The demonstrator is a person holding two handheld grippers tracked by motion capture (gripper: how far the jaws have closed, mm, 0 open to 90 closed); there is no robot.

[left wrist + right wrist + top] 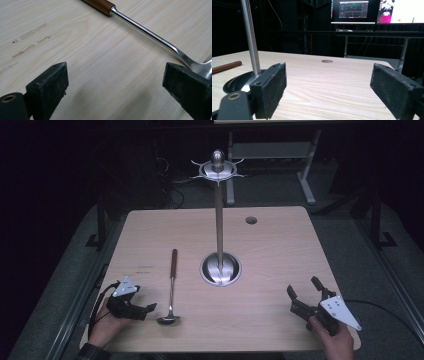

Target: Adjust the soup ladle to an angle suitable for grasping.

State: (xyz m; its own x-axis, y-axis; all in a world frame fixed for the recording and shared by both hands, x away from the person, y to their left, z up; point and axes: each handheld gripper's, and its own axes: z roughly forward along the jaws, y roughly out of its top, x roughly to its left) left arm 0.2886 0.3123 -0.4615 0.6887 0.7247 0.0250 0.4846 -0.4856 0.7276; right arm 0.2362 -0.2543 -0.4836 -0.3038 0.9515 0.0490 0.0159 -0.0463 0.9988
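One table [280, 320]: wood top, bears everything.
Stand [219, 220]: one, mid-table, steel pole on dish base, probably heavy.
Ladle [171, 287]: one, just left of stand; likely rigid, slippery steel; grab wooden handle.
Left gripper [142, 310]: jaws apart, near ladle bowl.
Right gripper [303, 296]: jaws apart, empty, right of stand.
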